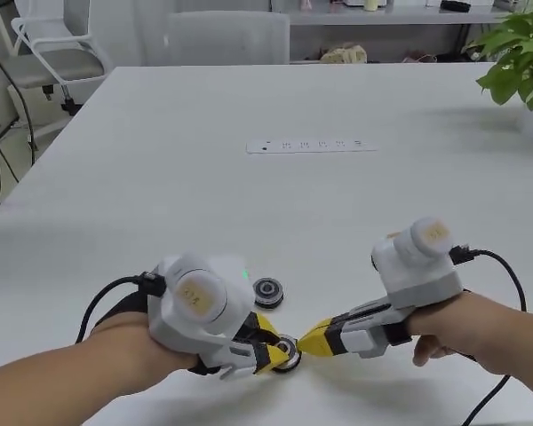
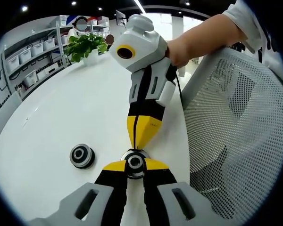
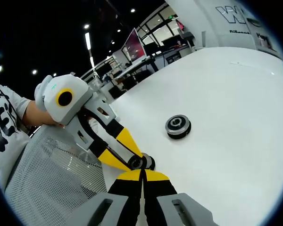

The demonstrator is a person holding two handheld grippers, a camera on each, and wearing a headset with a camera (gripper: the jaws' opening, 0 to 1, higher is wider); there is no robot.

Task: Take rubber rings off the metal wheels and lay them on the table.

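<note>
Pinching one metal wheel [image 2: 135,161] with the left gripper [image 1: 280,353], a yellow tip on each side. Pressing the right gripper [image 3: 142,175] jaws together with no gap, their joined tip touching that same wheel from the opposite side. Counting two wheels: the pinched one and a second wheel [image 1: 267,290], flat on the white table [image 1: 249,204] just beyond it, apart from both grippers, with a dark outer band. Working close to the table's near edge, a mesh chair [image 2: 236,117] beside it. Leaving wide bare tabletop beyond the pinched wheel, up to one power strip [image 1: 311,145] well beyond it and one potted plant [image 1: 520,62] far beyond, to the right.
</note>
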